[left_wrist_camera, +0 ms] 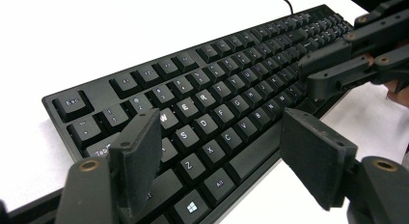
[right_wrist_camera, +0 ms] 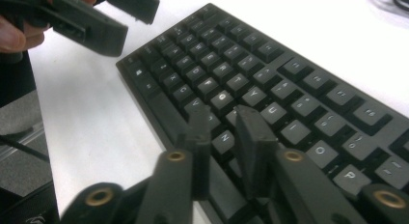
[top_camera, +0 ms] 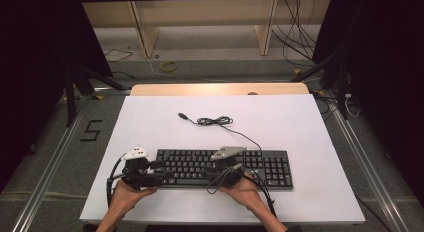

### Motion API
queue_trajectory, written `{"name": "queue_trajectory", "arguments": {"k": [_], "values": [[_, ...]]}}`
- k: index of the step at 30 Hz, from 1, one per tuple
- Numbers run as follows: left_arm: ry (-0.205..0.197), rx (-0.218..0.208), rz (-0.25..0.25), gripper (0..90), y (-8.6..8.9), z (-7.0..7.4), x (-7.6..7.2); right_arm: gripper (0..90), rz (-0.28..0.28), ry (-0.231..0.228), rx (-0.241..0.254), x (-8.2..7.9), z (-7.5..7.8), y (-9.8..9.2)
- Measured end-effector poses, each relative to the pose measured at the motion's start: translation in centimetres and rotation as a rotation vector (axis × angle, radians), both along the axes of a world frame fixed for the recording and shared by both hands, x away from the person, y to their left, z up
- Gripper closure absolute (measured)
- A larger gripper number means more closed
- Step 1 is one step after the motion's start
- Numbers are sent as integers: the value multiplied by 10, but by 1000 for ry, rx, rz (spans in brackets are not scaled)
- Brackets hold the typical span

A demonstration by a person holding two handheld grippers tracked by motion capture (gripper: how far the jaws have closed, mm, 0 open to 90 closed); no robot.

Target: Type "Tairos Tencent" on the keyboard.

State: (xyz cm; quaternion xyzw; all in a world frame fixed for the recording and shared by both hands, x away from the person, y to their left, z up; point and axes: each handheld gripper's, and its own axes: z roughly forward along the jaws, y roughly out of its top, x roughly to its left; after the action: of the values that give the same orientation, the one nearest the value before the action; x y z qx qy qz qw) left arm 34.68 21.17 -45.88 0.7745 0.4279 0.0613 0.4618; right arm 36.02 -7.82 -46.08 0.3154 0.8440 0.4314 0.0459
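A black keyboard (top_camera: 260, 167) lies on the white tabletop near the front edge, and its cable (top_camera: 215, 121) coils loosely behind it. My left gripper (top_camera: 157, 173) sits at the keyboard's left end, jaws wide open. In the left gripper view the left gripper (left_wrist_camera: 222, 125) frames the letter keys of the keyboard (left_wrist_camera: 226, 79) without touching them. My right gripper (top_camera: 212, 167) hovers over the keyboard's middle. Seen from the right gripper view, the right gripper (right_wrist_camera: 223, 118) has a narrow gap between its jaws and nothing in it, just above the keys (right_wrist_camera: 270, 64).
The white tabletop (top_camera: 300, 122) has bare room behind and to the right of the keyboard. The cable's USB plug (top_camera: 183, 115) lies loose at the middle back. Dark stands flank the table, and a wooden shelf (top_camera: 200, 22) is beyond it.
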Motion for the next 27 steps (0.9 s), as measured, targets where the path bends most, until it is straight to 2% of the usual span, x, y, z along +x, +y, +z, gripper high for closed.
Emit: {"name": "queue_trajectory", "arguments": {"k": [7,14,27], "values": [[3,3,8,311,3,0,0,571,-24,8,15,7,4,-5],[6,5,13,316,5,-1,0,483,-40,-3,18,13,7,-9],[13,22,19,345,8,-3,0,436,-56,-4,17,20,8,-10]]}}
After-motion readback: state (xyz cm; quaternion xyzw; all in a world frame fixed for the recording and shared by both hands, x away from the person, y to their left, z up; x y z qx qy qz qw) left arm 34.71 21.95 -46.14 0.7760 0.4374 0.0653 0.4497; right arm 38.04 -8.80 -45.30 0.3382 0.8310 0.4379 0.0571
